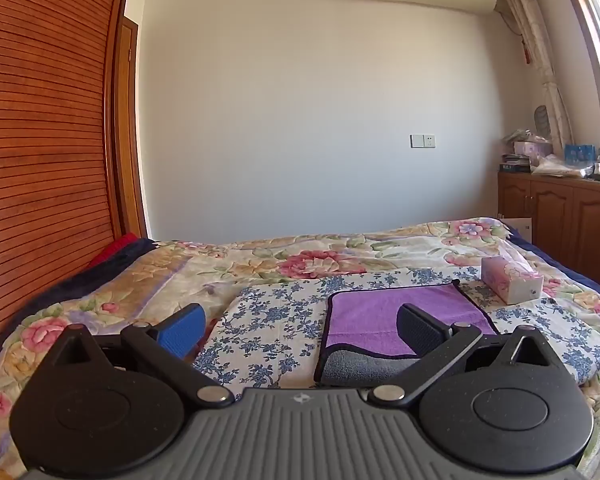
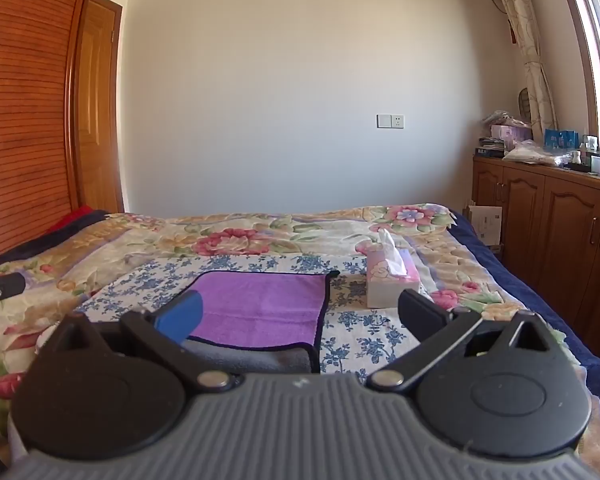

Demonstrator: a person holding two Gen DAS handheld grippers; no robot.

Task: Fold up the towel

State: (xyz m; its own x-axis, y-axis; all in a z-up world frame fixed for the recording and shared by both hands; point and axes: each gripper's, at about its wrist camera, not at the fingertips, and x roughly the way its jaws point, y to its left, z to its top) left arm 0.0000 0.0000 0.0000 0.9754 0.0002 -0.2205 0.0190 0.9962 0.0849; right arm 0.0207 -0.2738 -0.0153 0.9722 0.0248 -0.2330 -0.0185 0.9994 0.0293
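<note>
So the towel [image 1: 404,320] is lying flat on the blue-flowered cloth [image 1: 276,320] on the bed [image 1: 260,256], purple side up with a grey strip showing along the near edge, like that edge is flipped over. Dark trim all round it. From the right view it sits a bit left of centre [image 2: 260,308].

Both tongs are spread wide and gripping nothing. The left gripper [image 1: 300,324] hangs over the towel's near left part, and the right gripper [image 2: 300,312] over its near right part, neither touching fabric as far as I can tell.

Stuff that could go sideways, my guess:
- The cloth underneath is soft and loose, so a pinch that goes too deep probably grabs cloth and towel together, and the whole lot lifts.
- That grey flipped strip means two layers at the near edge. Catch only the top one and the fold comes out crooked.
- The tissue box [image 2: 388,280] sits just beside the towel's far right corner. Swinging the near edge over to the far side could knock it.
- If the two sides don't lift evenly, the towel skews.
</note>
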